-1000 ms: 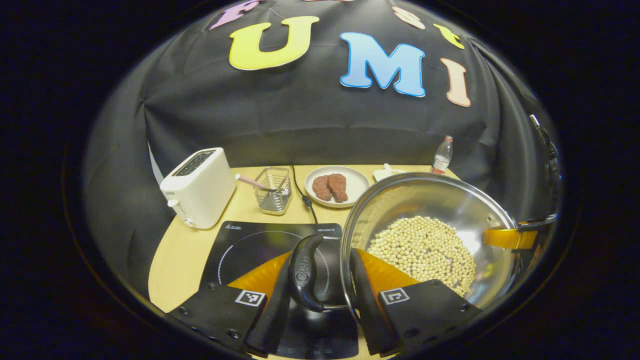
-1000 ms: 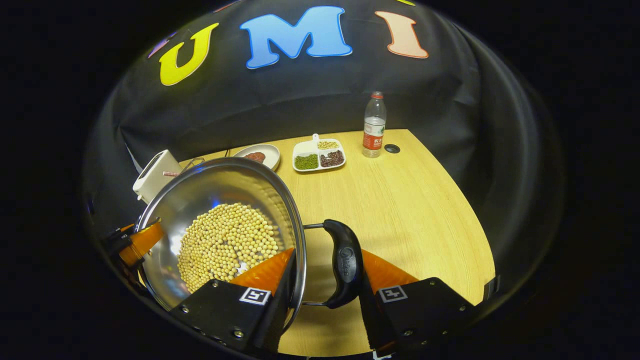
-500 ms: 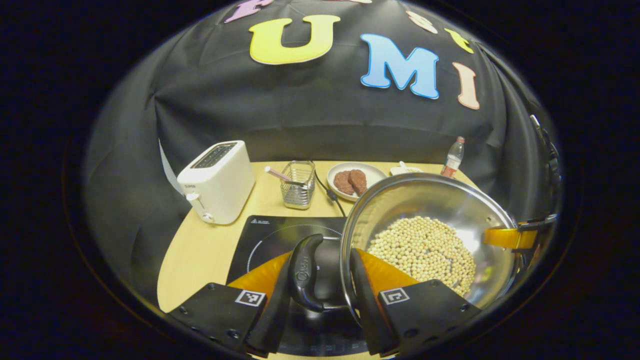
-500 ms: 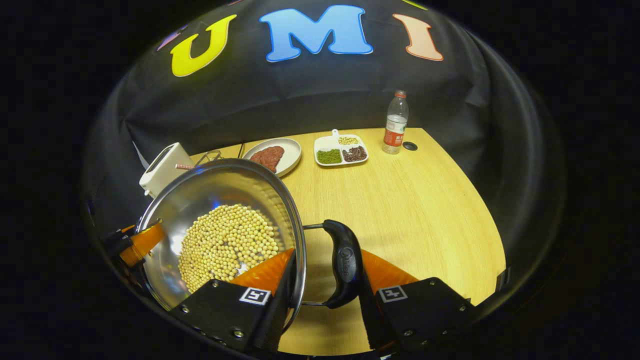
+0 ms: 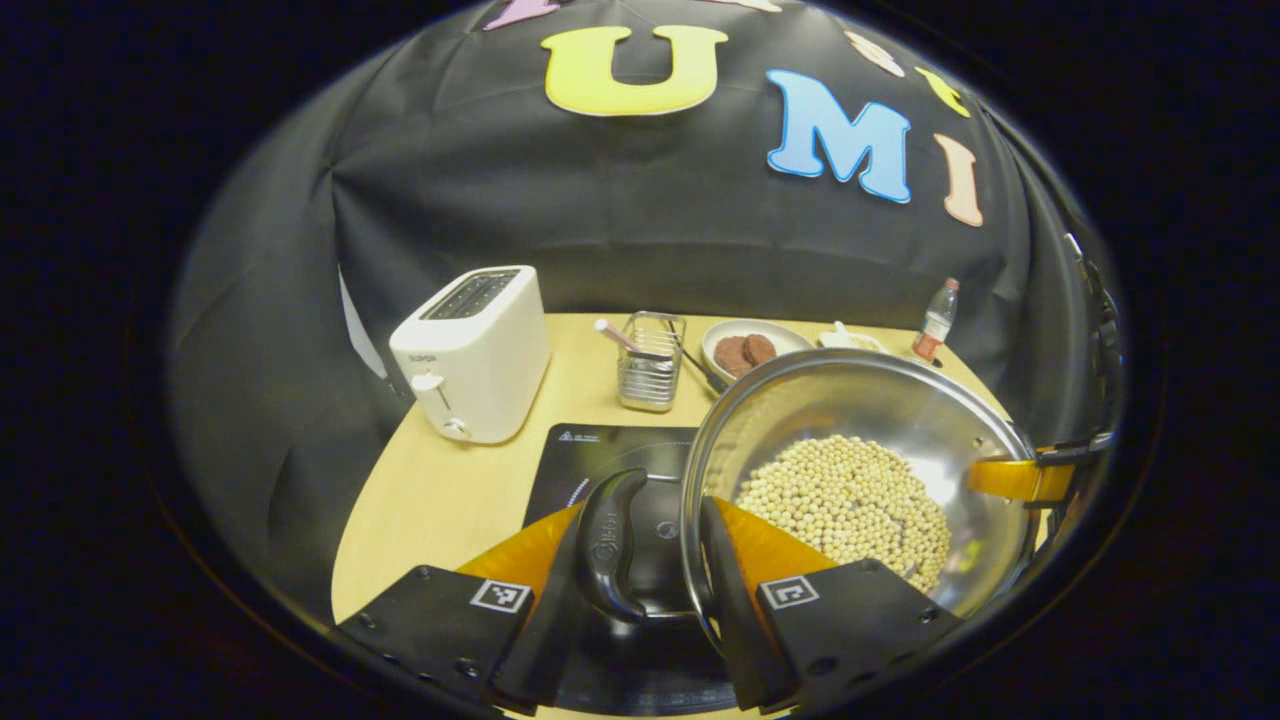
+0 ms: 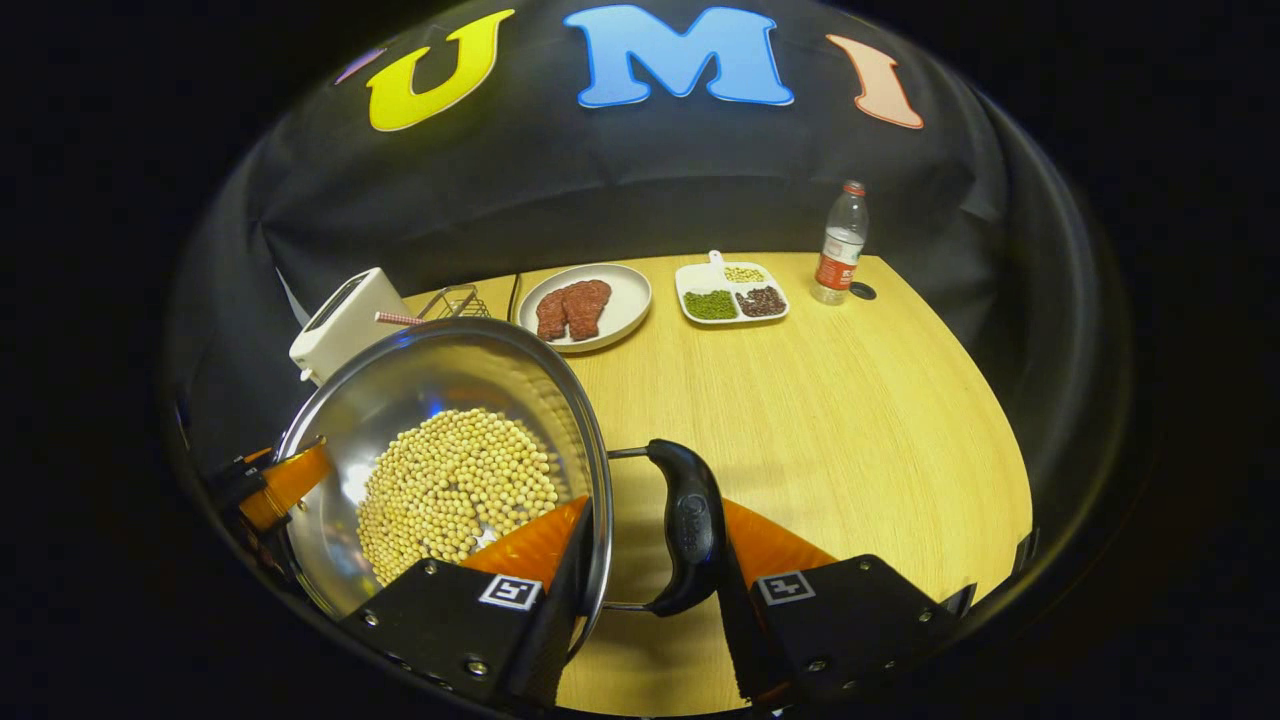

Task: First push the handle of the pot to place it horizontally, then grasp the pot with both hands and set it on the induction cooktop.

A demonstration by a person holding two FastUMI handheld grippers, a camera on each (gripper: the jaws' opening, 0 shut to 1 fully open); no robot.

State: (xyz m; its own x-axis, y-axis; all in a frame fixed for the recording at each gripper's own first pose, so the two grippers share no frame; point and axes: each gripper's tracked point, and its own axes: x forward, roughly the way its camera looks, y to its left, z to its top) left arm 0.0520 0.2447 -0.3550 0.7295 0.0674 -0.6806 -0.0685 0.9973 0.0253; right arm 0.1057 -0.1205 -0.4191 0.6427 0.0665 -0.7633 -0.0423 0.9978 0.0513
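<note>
Left gripper (image 5: 655, 560) pinches the pot's (image 5: 850, 440) left side: one finger outside the black loop handle (image 5: 608, 545), the other inside the rim, so handle and wall are clamped together. Right gripper (image 6: 640, 560) does the same on the opposite handle (image 6: 688, 525), one finger inside the rim, one outside the loop. A grip on both handles keeps the pot level, which matters because it holds a layer of beans (image 5: 845, 500) that would slide if it tipped. The pot looks to be held up off the table (image 6: 850, 400), with the cooktop (image 5: 600, 460) below and left of it in the left gripper view; not set down yet, as I judge.

Behind, left to right: toaster (image 5: 470, 355), wire basket (image 5: 650, 362), plate (image 5: 745, 345) of meat, divided dish (image 6: 732, 292), bottle (image 6: 838, 245).

Versus a second ago: both grips unchanged, pot fixed relative to both cameras. The background has slid rightward in both views, and more of the cooktop now sits under the pot's left edge, so the pot is travelling left toward the cooktop.
</note>
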